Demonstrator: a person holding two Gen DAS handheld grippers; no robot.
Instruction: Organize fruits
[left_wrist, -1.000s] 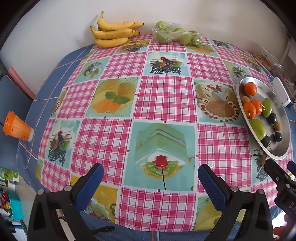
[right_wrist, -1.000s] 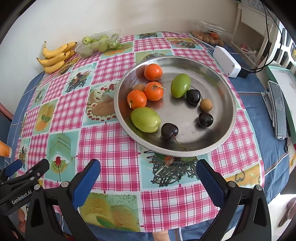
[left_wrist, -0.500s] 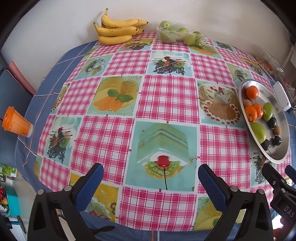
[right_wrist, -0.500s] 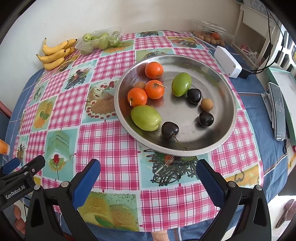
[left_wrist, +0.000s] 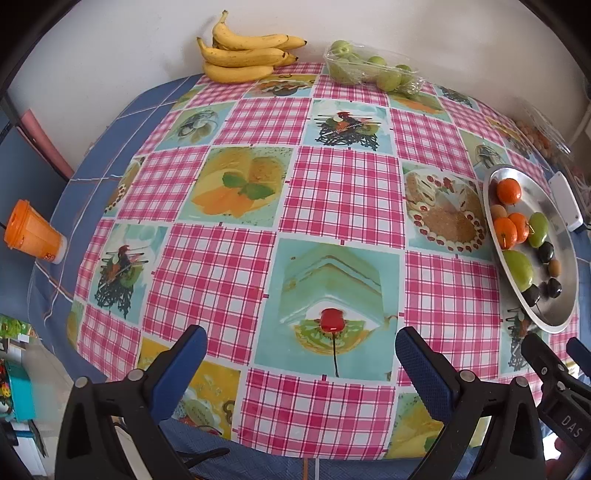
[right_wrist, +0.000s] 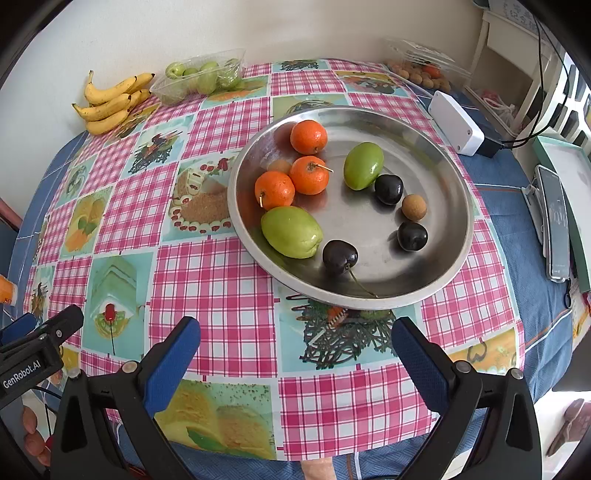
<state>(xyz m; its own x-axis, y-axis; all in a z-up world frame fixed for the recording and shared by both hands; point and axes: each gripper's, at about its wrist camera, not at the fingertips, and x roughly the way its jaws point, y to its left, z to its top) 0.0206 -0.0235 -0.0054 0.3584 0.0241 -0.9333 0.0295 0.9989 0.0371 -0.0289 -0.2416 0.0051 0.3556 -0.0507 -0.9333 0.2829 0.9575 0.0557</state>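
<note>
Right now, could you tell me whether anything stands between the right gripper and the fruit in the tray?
Nothing visible does: only bare tablecloth lies between the open right gripper and the tray.

L tool (left_wrist: 299, 354) view swung left & slightly back, bananas (left_wrist: 245, 55) now nearer centre-top, steel plate (left_wrist: 554, 206) slid toward right edge, R tool (right_wrist: 295, 349) nudged a bit left, fruit unmoved
</note>
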